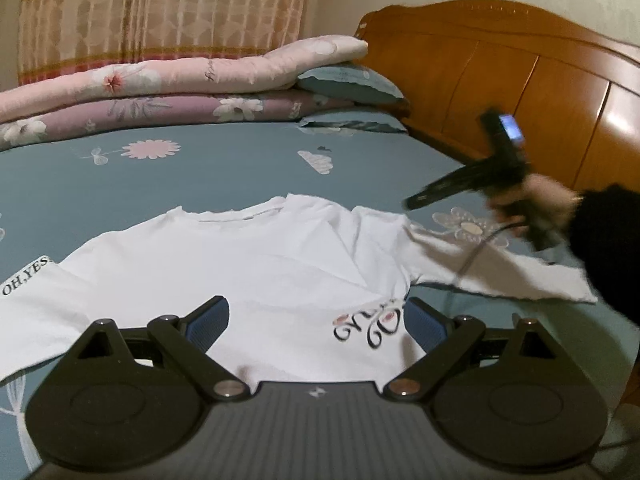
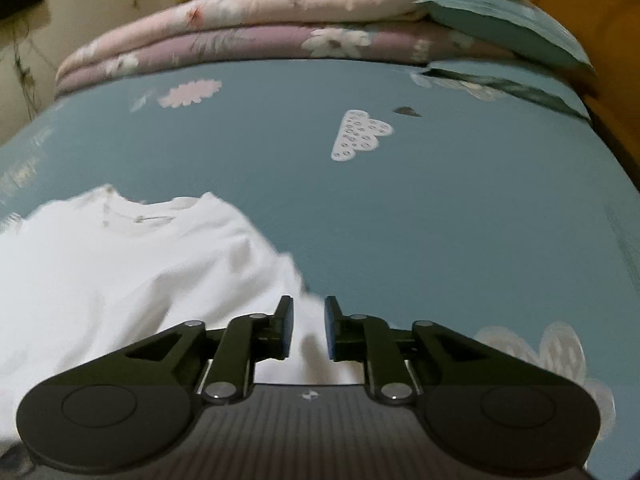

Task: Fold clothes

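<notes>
A white T-shirt (image 1: 248,264) lies spread flat on the blue bedsheet, collar toward the headboard, with a looping print near its hem and an "OH,YES" label on its left sleeve. My left gripper (image 1: 318,314) hovers open over the shirt's lower body, its blue pads (image 1: 210,320) wide apart with nothing between them. My right gripper (image 1: 416,200), held by a hand in a black sleeve, is blurred in the air above the shirt's right sleeve (image 1: 500,276). In the right wrist view the right gripper (image 2: 308,310) shows a narrow gap; white T-shirt (image 2: 120,280) cloth lies below it, not clamped.
The bed (image 1: 200,176) has a blue flowered sheet. Folded pink and purple quilts (image 1: 160,92) and blue pillows (image 1: 352,84) are stacked along the far side. A wooden headboard (image 1: 520,92) stands at the right. A patterned curtain (image 1: 160,8) hangs behind.
</notes>
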A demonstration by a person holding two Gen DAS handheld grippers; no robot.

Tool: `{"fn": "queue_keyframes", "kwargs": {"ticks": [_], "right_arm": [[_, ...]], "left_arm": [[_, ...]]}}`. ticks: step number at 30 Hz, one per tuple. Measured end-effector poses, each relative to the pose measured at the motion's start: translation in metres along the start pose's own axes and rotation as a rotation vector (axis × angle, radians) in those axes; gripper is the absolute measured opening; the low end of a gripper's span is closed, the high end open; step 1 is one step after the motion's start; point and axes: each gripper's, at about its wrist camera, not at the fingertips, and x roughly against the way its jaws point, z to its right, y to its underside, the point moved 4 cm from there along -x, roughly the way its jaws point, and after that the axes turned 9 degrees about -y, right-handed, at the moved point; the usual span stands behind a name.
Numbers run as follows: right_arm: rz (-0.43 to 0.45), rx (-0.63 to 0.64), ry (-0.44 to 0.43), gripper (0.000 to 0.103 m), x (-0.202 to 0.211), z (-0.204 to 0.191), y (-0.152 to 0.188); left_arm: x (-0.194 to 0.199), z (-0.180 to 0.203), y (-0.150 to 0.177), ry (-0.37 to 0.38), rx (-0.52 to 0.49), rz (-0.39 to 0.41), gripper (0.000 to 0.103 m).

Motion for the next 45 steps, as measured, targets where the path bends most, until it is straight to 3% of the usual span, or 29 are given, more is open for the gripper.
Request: {"fn": "queue_keyframes", "kwargs": {"ticks": [2,7,13,21,35,41,45], "right_arm": [[0.008,-0.034,-0.029,0.031,0.027,-0.009,0.017],[0.027,-0.128,-0.149,0.035,0.076,-0.052,0.074],[0.020,-0.129,-0.273,0.035,0.089,-0.132,0.147],[0.085,-0.142,-0.288,0.041,0.104,-0.205,0.198],[0.074,-0.134,-0.349,0.045,0.073,-0.254,0.179],[0.078,-0.054,-0.458,0.046,0.066,-0.304,0.159],[0.071,-0.043,-0.541,0.055,0.061,-0.324,0.150]], "left_arm": [[0.004,0.001,0.003,-0.020,-0.008,-0.017,0.094],[0.025,0.000,0.016,-0.072,-0.032,-0.053,0.094],[0.045,-0.004,0.047,-0.101,-0.027,-0.120,0.094],[0.062,-0.016,0.085,-0.132,0.009,-0.183,0.094],[0.104,-0.044,0.094,-0.131,0.076,-0.115,0.094],[0.109,-0.057,0.099,-0.146,0.089,-0.113,0.094],[0.108,-0.061,0.101,-0.145,0.103,-0.117,0.094]]}}
